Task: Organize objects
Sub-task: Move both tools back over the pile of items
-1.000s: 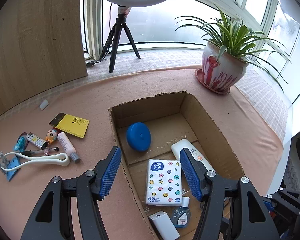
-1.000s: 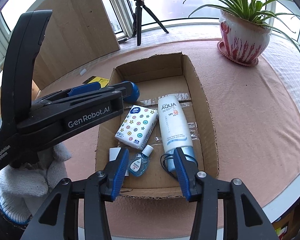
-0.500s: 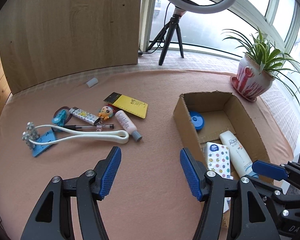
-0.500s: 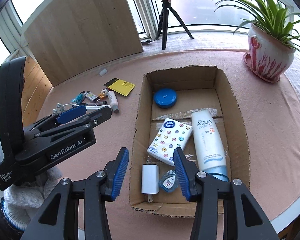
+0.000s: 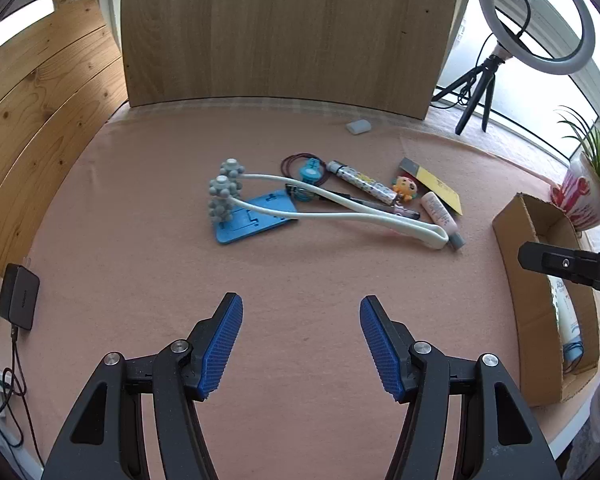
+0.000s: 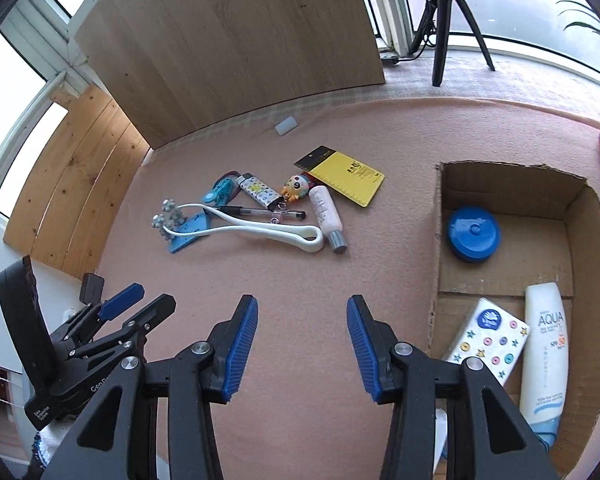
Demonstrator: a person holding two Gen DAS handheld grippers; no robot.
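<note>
two grippers hang over bare pink cloth [image 5: 300,264], holding nothing: the left gripper [image 5: 301,344] gapes wide, the right gripper [image 6: 302,346] narrower. near the cloth's far edge lie a white massager [image 6: 260,229], yellow notepad [image 6: 350,178] and pink bottle [image 6: 326,212]. toward its right edge, the cardboard box [image 6: 436,240] holds a blue disc [image 6: 474,234] and sunscreen tube [image 6: 544,344].

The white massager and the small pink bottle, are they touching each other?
Touching. In the right wrist view the white massager rests its looped end against the pink bottle near the grey cap, no cloth showing between.
</note>
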